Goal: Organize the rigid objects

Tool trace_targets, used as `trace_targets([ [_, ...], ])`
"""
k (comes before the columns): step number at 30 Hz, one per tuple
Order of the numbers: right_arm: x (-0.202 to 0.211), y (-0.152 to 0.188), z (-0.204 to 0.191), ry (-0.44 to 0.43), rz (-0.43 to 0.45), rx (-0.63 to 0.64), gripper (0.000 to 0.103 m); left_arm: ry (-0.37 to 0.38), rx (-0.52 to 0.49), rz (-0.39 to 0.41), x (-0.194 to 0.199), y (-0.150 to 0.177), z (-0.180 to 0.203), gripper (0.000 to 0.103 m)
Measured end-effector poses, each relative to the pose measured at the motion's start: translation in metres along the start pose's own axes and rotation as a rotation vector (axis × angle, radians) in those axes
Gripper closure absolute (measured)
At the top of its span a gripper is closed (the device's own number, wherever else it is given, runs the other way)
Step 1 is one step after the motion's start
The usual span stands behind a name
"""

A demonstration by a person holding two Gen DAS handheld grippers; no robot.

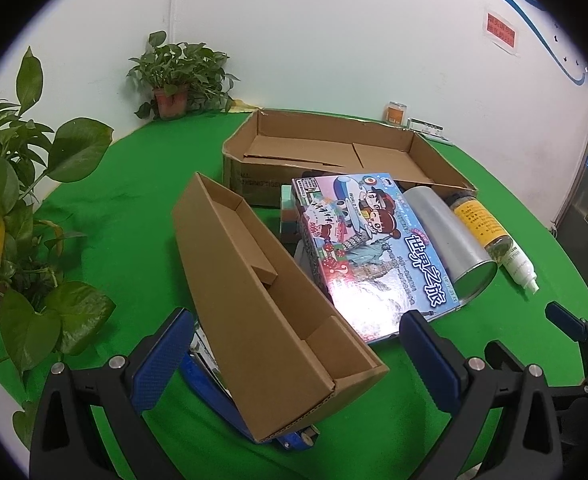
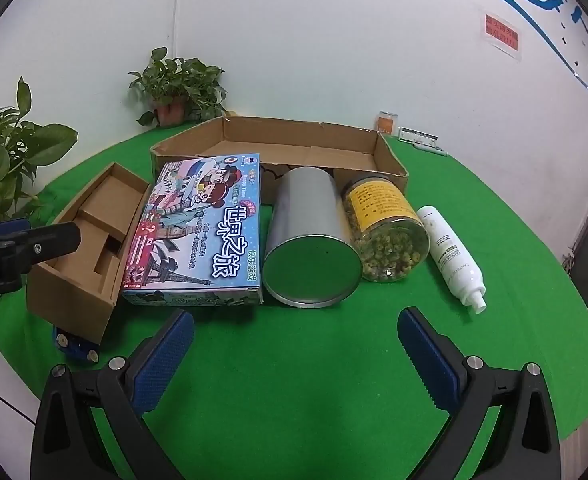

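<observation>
A large shallow cardboard tray (image 1: 334, 148) (image 2: 278, 140) lies at the back of the green table. In front of it lie a small open cardboard box (image 1: 266, 292) (image 2: 90, 236), a colourful game box (image 1: 374, 248) (image 2: 202, 232), a silver tin (image 1: 450, 236) (image 2: 310, 240), a jar with a yellow label (image 1: 482, 220) (image 2: 386, 224) and a white spray bottle (image 1: 522, 268) (image 2: 454, 256). My left gripper (image 1: 298, 344) is open, its fingers either side of the small box's near end. My right gripper (image 2: 294, 340) is open and empty, just in front of the tin.
Potted plants stand at the left (image 1: 22, 184) and back left (image 1: 174, 80). A blue object (image 1: 294, 438) (image 2: 74, 346) lies under the small box. A small orange jar (image 1: 396, 112) and a card stand at the back by the wall. The right gripper shows in the left wrist view (image 1: 574, 332).
</observation>
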State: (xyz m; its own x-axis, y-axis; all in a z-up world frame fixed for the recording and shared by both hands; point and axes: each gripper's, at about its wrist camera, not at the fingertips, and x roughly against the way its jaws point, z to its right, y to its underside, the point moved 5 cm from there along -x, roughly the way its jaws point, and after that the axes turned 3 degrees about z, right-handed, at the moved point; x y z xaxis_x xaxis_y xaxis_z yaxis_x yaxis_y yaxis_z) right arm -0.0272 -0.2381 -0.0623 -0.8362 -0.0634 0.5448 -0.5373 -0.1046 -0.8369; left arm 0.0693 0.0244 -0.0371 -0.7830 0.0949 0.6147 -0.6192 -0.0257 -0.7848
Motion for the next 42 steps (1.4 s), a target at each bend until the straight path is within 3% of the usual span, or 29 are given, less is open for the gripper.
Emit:
trace_targets([
  [5, -0.002, -0.003, -0.016, -0.056, 0.007, 0.012, 0.000, 0.036, 0.035, -0.030, -0.004, -0.002, -0.007, 0.001],
  [12, 0.022, -0.017, -0.049, -0.261, 0.119, 0.027, 0.000, 0.089, 0.126, -0.097, -0.021, -0.005, -0.033, 0.001],
  [15, 0.029, -0.019, -0.079, -0.313, 0.152, 0.151, 0.000, 0.122, 0.166, -0.136, -0.031, -0.004, -0.043, 0.001],
  [17, 0.028, -0.019, -0.096, -0.392, 0.096, 0.173, 0.000, 0.161, 0.208, -0.162, -0.038, -0.002, -0.050, 0.003],
  [19, 0.022, -0.019, -0.114, -0.423, 0.085, 0.208, 0.000, 0.191, 0.229, -0.200, -0.045, 0.001, -0.054, 0.015],
  [20, 0.015, -0.020, -0.123, -0.442, 0.070, 0.220, 0.001, 0.211, 0.237, -0.212, -0.047, 0.002, -0.055, 0.016],
  [22, 0.006, -0.023, -0.133, -0.488, 0.031, 0.174, 0.001, 0.252, 0.272, -0.218, -0.048, 0.003, -0.058, 0.021],
  [23, -0.002, -0.023, -0.137, -0.515, 0.000, 0.143, 0.001, 0.252, 0.273, -0.214, -0.047, 0.002, -0.060, 0.021],
  [27, -0.026, -0.017, -0.152, -0.594, -0.107, 0.097, 0.023, 0.217, 0.267, -0.200, -0.041, -0.003, -0.071, 0.021],
  [31, -0.039, -0.015, -0.146, -0.630, -0.167, 0.011, 0.027, 0.170, 0.260, -0.173, -0.034, -0.009, -0.090, 0.024],
  [37, -0.052, -0.029, -0.152, -0.696, -0.241, -0.068, 0.028, 0.221, 0.277, -0.172, -0.031, -0.016, -0.100, 0.056],
  [39, -0.050, -0.037, -0.152, -0.748, -0.256, -0.115, 0.032, 0.238, 0.278, -0.192, -0.032, -0.019, -0.101, 0.062],
  [42, -0.054, -0.049, -0.152, -0.725, -0.259, -0.139, 0.034, 0.243, 0.263, -0.225, -0.033, -0.018, -0.097, 0.063],
])
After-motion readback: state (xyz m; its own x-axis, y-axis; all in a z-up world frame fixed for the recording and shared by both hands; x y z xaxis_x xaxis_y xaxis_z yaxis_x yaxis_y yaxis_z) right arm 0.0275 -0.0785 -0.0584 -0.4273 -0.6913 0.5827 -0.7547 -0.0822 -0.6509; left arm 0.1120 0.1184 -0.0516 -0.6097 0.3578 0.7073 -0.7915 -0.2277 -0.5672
